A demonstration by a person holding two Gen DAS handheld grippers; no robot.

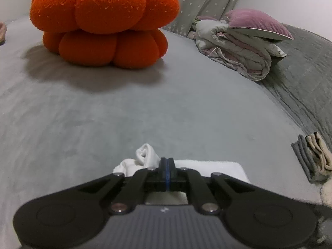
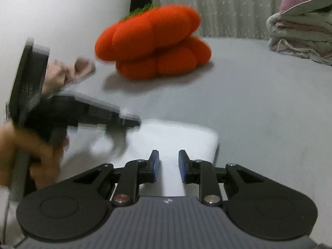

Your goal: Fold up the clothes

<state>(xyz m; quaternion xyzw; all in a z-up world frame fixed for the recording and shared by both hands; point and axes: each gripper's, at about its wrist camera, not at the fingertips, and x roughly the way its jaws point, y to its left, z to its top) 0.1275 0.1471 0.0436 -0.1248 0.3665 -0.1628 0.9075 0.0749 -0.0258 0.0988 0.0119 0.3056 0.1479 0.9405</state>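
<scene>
A white garment (image 1: 209,166) lies folded flat on the grey bed sheet (image 1: 124,114), with a bunched lump at its left end. My left gripper (image 1: 167,161) is shut, blue pads together, tips at the garment's near edge beside that lump; whether fabric is pinched does not show. In the right wrist view the same white garment (image 2: 176,137) lies under my right gripper (image 2: 168,157), whose jaws stand apart above it with only flat cloth seen through the gap. The left gripper (image 2: 132,122) appears there blurred, held by a person's hand (image 2: 31,155), its tip down on the garment's left part.
A big orange pumpkin cushion (image 1: 103,20) sits at the back of the bed. A folded quilt with a purple pillow (image 1: 244,41) lies back right. A small stack of folded clothes (image 1: 313,157) is at the right edge. A pinkish cloth (image 2: 70,72) lies far left.
</scene>
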